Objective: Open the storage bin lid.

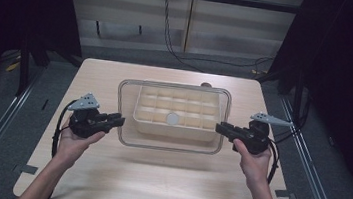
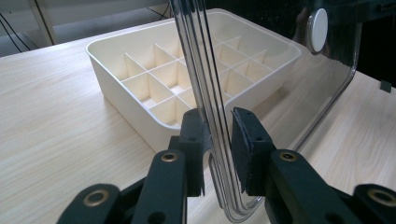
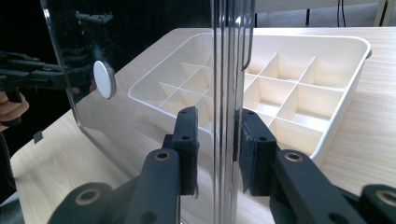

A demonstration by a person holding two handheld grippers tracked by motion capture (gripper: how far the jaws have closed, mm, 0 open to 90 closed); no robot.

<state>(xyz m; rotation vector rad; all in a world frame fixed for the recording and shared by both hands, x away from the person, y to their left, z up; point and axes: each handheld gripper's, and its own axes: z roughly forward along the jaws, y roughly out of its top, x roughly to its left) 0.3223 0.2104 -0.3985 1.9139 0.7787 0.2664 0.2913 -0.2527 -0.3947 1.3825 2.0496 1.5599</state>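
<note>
You are pinching the clear lid (image 1: 172,116) by its left and right edges with the left gripper (image 1: 118,119) and right gripper (image 1: 221,129), holding it above the compartment tray (image 1: 175,127); uneven lowering could be making it slip or land crooked.

Colour-wise it's pretty muted here. The lid (image 1: 169,144) is clear, see-through plastic with a small white round knob (image 1: 173,118) in the middle. The divided tray (image 1: 176,129) under it is cream all over, grid walls included. Both the left gripper (image 1: 116,120) at 9 o'clock and the right gripper (image 1: 222,129) at 3 o'clock are black with grey plates. The table (image 1: 155,182) is pale wood grain.
</note>
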